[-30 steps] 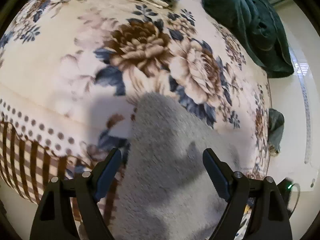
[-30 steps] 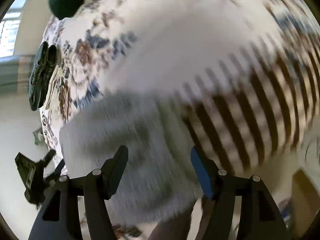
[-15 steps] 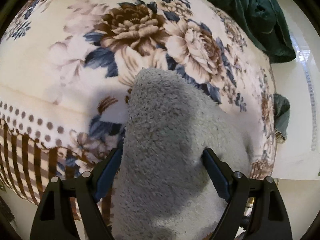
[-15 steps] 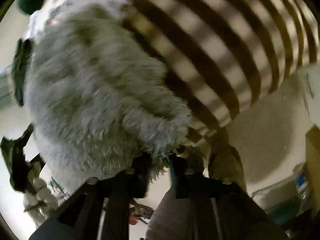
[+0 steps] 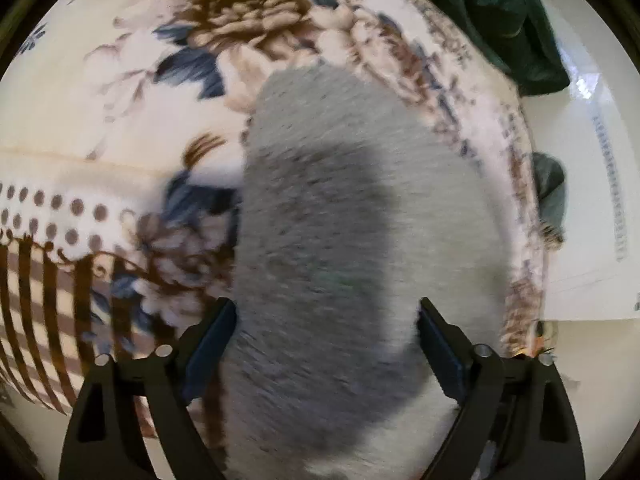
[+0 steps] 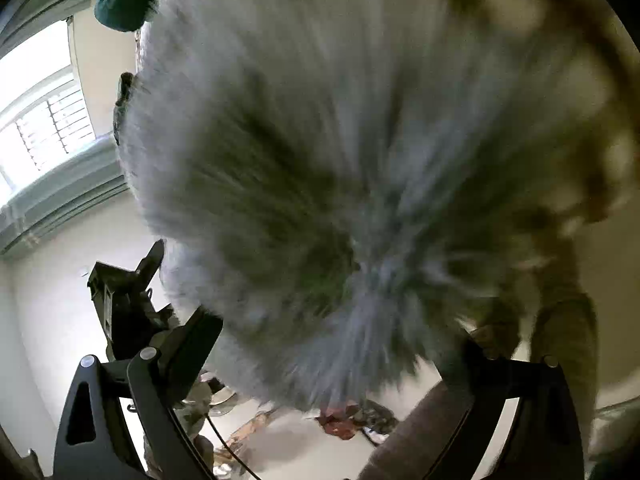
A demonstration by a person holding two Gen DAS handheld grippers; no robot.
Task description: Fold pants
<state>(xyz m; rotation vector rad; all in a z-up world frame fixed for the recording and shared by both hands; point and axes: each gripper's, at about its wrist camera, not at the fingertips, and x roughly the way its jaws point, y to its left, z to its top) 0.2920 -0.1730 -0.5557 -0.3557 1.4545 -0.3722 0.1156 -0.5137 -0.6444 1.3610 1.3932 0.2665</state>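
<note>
The grey fleece pants lie over the front edge of a bed with a floral blanket and hang down past it. My left gripper is open, its two fingers spread on either side of the pants' hanging end. In the right wrist view the pants fill most of the frame, blurred by motion. My right gripper is open, with the fluffy hem between its spread fingers. The left gripper shows at the left of that view.
A dark green garment lies at the bed's far right, and another green piece hangs at the bed's right edge. The blanket's striped border drapes down the front. A window and pale floor with clutter show beyond.
My right gripper was shut on the hem half a second ago and has opened. The left gripper has come closer over the pants and stays open.
</note>
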